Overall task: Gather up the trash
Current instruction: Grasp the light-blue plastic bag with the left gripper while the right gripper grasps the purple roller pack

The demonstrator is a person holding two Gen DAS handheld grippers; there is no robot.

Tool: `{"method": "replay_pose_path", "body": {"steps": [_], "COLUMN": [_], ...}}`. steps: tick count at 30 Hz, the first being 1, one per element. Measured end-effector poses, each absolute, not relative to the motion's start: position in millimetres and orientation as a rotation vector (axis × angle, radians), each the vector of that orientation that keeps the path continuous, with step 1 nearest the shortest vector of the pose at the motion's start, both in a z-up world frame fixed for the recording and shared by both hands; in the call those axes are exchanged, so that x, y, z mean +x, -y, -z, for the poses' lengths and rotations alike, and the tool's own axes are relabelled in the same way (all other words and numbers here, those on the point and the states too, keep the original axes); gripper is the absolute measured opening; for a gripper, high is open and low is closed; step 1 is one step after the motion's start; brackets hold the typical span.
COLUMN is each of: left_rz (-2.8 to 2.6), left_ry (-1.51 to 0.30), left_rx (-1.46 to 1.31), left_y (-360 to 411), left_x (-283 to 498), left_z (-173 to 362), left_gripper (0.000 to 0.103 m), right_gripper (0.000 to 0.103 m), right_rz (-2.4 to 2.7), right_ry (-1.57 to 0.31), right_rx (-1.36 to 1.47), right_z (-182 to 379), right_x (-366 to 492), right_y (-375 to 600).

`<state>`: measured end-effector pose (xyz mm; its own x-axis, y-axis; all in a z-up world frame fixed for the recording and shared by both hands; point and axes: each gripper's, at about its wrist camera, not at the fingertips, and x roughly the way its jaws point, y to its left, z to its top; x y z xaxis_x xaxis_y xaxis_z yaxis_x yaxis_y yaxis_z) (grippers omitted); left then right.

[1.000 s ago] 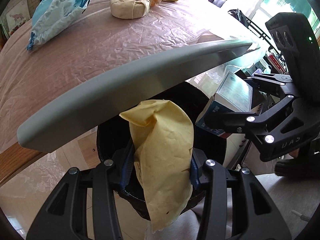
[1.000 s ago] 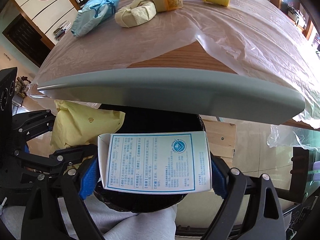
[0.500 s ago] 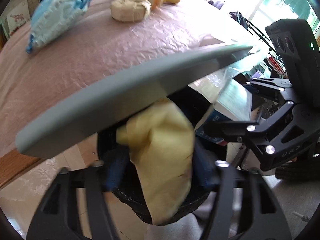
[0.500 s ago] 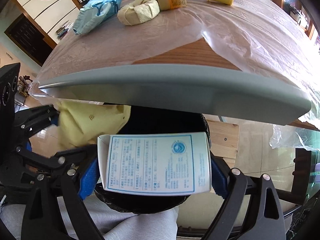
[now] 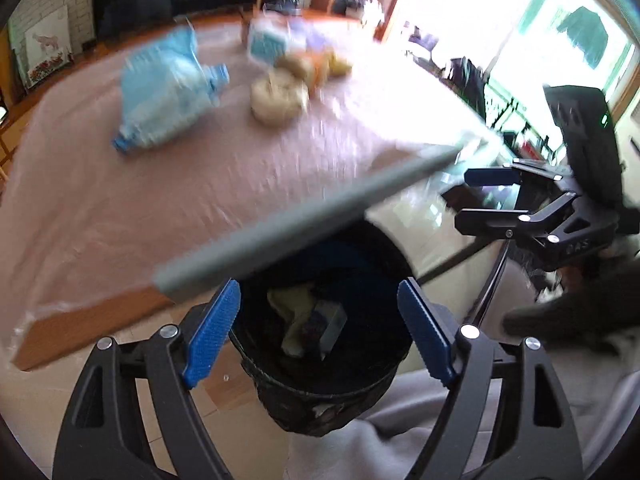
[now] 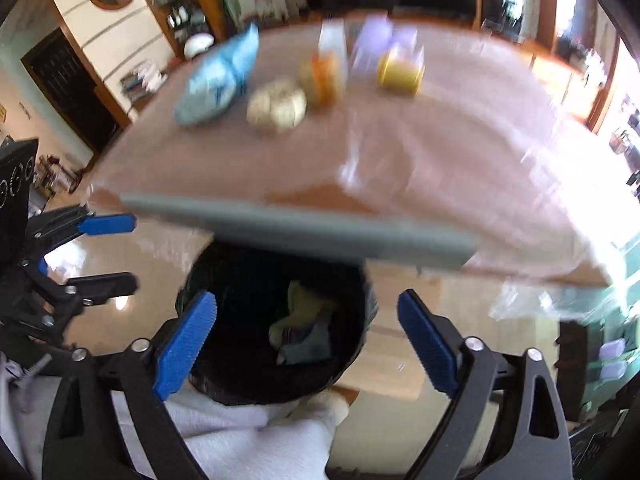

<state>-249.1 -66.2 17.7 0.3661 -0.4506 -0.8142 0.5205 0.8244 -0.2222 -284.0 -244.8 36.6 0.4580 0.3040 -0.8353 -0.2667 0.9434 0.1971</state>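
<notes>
A black trash bin stands below the table's edge, also in the right wrist view. Inside it lie a yellow bag and a small box, both also in the right wrist view: the bag, the box. My left gripper is open and empty above the bin. My right gripper is open and empty above it too. Each gripper shows in the other's view: the right one, the left one.
On the plastic-covered table lie a blue packet, a beige bundle, an orange-labelled jar, a yellow container and a box. A grey table rim overhangs the bin. The frames are motion-blurred.
Both grippers opened. The yellow bag and the box dropped into the bin. Both grippers rose and pulled back, so the table shows from higher up.
</notes>
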Motion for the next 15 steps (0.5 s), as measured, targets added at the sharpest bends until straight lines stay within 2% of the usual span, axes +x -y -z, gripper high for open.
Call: {"method": "replay_pose_path", "body": {"steps": [2,7,12,15], "left_rz": [0.599,0.48,0.335,0.317], "left_ry": [-0.949,-0.842,-0.838,-0.866], "left_rx": [0.038,-0.019,-0.036,-0.071], "left_y": [56.0,43.4,35.0,29.5], "left_x": [-242.8,-208.0,-157.7,-129.6], "left_z": [-41.4,-74.2,-75.0,-69.7], "left_gripper": [0.093,0.1,0.1,0.1], "right_gripper": [0.096,0.099,0.099,0.098], "right_rz": [-0.319,-0.19,-0.135,-0.107], "right_ry": [-0.967,-0.821,-0.818,-0.852], "right_rx": [0.046,0.078,0.12,0.044], "right_z": [-55.9,-93.8,-99.9,-89.0], "right_x": [-275.9,-229.5,-164.6,-138.2], "right_y": [252.9,270.6,280.8,277.5]}}
